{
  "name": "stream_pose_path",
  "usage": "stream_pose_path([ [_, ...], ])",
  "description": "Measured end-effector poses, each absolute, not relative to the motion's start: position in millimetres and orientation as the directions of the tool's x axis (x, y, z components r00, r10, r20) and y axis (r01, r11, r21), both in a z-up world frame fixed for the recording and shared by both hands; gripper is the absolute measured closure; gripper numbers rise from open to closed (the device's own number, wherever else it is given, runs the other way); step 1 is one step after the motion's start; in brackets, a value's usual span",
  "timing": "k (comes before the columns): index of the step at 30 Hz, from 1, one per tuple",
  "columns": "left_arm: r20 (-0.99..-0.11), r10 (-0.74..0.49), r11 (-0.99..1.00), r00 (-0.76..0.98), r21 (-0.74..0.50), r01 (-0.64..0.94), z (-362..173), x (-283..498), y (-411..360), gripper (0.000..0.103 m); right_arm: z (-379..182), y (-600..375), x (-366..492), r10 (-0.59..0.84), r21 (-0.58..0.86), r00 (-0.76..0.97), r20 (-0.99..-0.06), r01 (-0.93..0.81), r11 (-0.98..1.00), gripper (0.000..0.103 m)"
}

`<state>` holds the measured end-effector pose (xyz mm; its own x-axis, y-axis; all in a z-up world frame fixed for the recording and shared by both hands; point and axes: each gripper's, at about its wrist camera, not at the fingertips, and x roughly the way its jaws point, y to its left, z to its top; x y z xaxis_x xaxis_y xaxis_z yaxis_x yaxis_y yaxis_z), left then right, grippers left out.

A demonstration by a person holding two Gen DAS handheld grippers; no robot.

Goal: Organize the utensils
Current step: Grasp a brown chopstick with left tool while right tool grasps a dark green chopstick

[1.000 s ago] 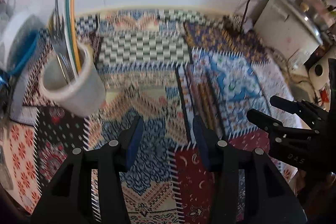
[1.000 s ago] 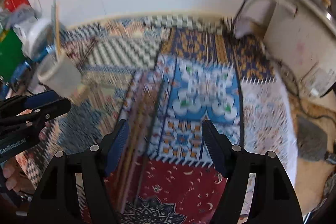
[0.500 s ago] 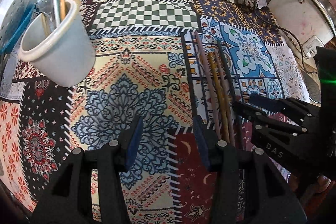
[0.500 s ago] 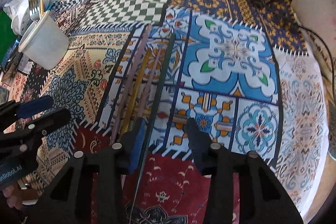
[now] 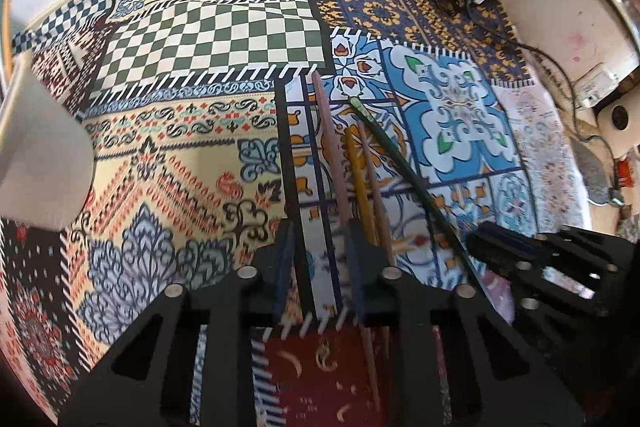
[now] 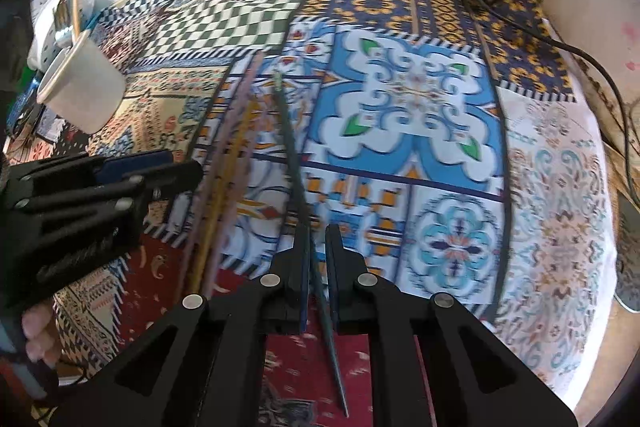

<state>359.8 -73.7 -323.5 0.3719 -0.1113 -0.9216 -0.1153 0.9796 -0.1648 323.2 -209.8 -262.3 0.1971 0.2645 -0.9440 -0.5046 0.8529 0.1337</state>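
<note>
currently a dark green chopstick [image 6: 294, 163] is being gripped by the right gripper [image 6: 318, 247], whose jaws are being held almost closed around its shaft; the stick is being kept at a slant, its far tip lifted over the patchwork tablecloth [image 6: 552, 211] and its near end running back under the tool. beside it, to the left, three more chopsticks are being left lying on the cloth: a pink chopstick [image 5: 330, 139], a yellow chopstick [image 5: 358, 175] and a brown chopstick [image 5: 374, 179], set close together and roughly parallel. the left gripper [image 5: 320, 259] is being held low over the near ends of these, its jaws parted with nothing between them; the pink stick is being seen running in toward the gap, though contact cannot be told. a white cup [image 6: 82, 93] with utensils standing in it is being kept at the cloth's left side, well apart from the sticks. a white appliance [image 5: 568, 11] with a dark cord [image 5: 532, 51] is being seen at the far right.
</note>
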Motion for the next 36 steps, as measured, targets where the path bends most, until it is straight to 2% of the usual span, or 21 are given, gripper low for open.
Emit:
stream_pose_path([
  [6, -0.920, -0.117, 0.980, 0.374, -0.168, -0.109, -325.5, 377.8, -76.5, 0.081, -257.1, -224.0, 332.1, 0.293, 0.176, 0.178, -0.939, -0.482, 0.858, 0.096],
  [11, -0.921, -0.105, 0.984, 0.375, -0.150, -0.092, -326.8, 394.5, -80.4, 0.083, -252.3, -212.6, 330.7, 0.340, 0.214, 0.153, -0.928, -0.529, 0.821, 0.095],
  [15, -0.915, -0.115, 0.984, 0.387, -0.157, -0.078, -329.3, 409.3, -78.4, 0.097, -256.2, -199.0, 330.2, 0.341, 0.209, 0.140, -0.929, -0.564, 0.799, 0.095],
  [17, -0.908, -0.148, 0.979, 0.392, -0.192, -0.075, -330.2, 415.3, -73.9, 0.098, -258.4, -194.7, 330.6, 0.335, 0.200, 0.137, -0.932, -0.576, 0.792, 0.095],
  [22, -0.918, -0.166, 0.978, 0.359, -0.201, -0.062, -329.9, 418.3, -73.4, 0.099, -264.6, -189.5, 337.4, 0.307, 0.171, 0.141, -0.941, -0.584, 0.794, 0.086],
  [25, -0.916, -0.181, 0.975, 0.357, -0.215, -0.056, -326.3, 406.5, -74.4, 0.099, -266.6, -187.6, 342.7, 0.293, 0.150, 0.156, -0.943, -0.586, 0.796, 0.085],
  [33, -0.896, -0.241, 0.959, 0.373, -0.280, -0.052, -308.5, 363.4, -73.1, 0.099, -274.3, -166.1, 346.8, 0.250, 0.079, 0.188, -0.950, -0.630, 0.773, 0.085],
  [36, -0.890, -0.273, 0.950, 0.366, -0.309, -0.042, -307.1, 353.3, -77.4, 0.099, -275.6, -160.3, 347.9, 0.247, 0.068, 0.199, -0.948, -0.634, 0.771, 0.095],
])
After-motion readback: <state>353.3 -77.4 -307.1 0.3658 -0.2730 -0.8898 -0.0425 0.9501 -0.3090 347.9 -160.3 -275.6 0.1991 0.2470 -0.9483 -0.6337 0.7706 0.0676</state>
